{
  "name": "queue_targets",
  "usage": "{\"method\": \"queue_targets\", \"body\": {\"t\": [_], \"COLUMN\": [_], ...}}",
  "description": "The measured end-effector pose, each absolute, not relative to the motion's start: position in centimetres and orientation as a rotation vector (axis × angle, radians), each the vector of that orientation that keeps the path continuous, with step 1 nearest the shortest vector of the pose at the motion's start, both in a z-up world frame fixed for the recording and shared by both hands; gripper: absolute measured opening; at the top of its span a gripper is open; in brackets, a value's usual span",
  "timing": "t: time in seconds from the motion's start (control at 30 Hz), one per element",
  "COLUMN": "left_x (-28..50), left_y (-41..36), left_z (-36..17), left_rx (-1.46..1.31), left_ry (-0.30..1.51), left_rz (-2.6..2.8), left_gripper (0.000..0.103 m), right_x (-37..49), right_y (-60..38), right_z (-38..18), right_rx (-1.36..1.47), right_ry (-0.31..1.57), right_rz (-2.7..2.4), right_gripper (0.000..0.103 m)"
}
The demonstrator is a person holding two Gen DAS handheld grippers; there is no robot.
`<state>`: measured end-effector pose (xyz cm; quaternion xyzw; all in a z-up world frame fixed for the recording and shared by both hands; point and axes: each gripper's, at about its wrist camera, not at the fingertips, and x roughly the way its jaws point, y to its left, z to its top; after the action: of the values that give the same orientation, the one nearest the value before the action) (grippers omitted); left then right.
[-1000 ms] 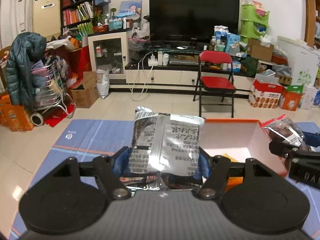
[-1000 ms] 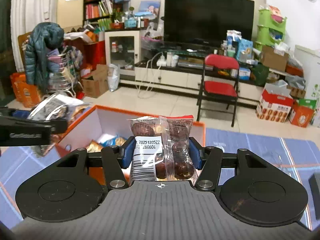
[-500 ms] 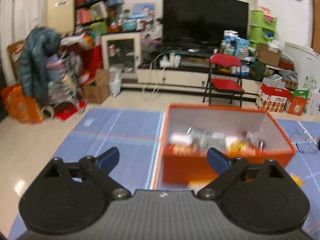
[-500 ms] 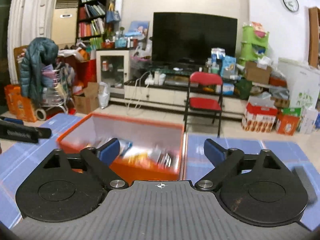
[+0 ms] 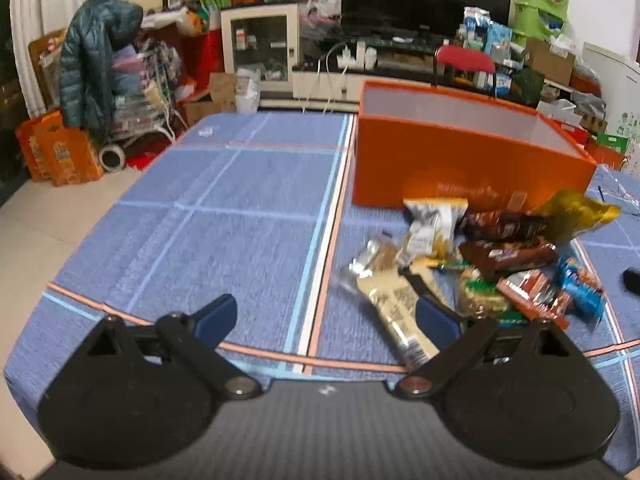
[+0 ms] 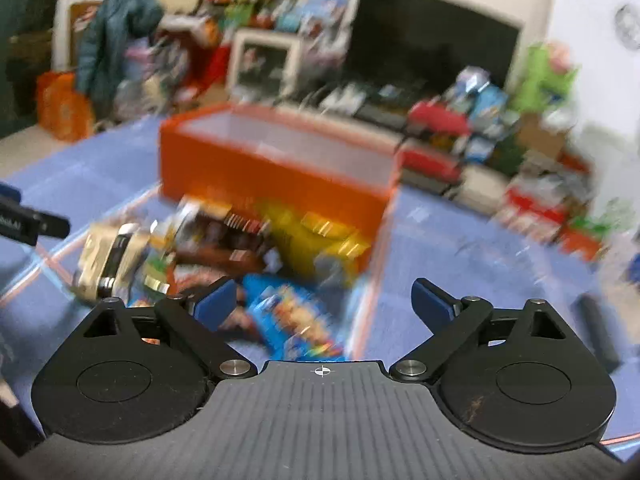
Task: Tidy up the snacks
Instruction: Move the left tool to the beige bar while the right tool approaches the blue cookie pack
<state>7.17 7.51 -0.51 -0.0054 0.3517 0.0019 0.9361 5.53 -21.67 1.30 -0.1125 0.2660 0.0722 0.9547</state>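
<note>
Both claws are empty, left claw (image 5: pixel 326 316) wide and right claw (image 6: pixel 324 300) just starting to narrow, with the snack pile (image 5: pixel 480 256) right of the left one, near side of the orange box (image 5: pixel 460 160).

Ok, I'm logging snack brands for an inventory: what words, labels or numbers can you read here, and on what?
No text can be read for certain.
Orange cardboard box: a pale printed line low on its front wall, too blurred to read.
Long beige snack wrapper: dark print, smeared.
Brown chocolate-bar wrapper: a light logo, too small to read.
Blue snack packet: motion-blurred, unreadable.
</note>
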Motion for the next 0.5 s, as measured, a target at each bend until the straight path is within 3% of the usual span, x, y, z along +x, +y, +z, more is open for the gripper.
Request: {"method": "queue_targets", "body": {"t": [0.13,0.5], "left_x": [7.7,9.0], "left_y": [8.2,5.3], "left_z": [-0.8,-2.4], "left_rx": [-0.043,-0.054], "left_ry": [0.728,0.758], "left_rz": [0.018,0.038], "left_gripper": [0.096,0.096], "right_x": [8.4,12.1], "right_y": [-22.5,-24.8], "right_z": [-1.2,-3.3], "right_rx": [-0.196,0.008], "right_ry": [0.638,0.720], "right_rz": [0.194,0.238], "right_gripper": [0.065,0.061]}}
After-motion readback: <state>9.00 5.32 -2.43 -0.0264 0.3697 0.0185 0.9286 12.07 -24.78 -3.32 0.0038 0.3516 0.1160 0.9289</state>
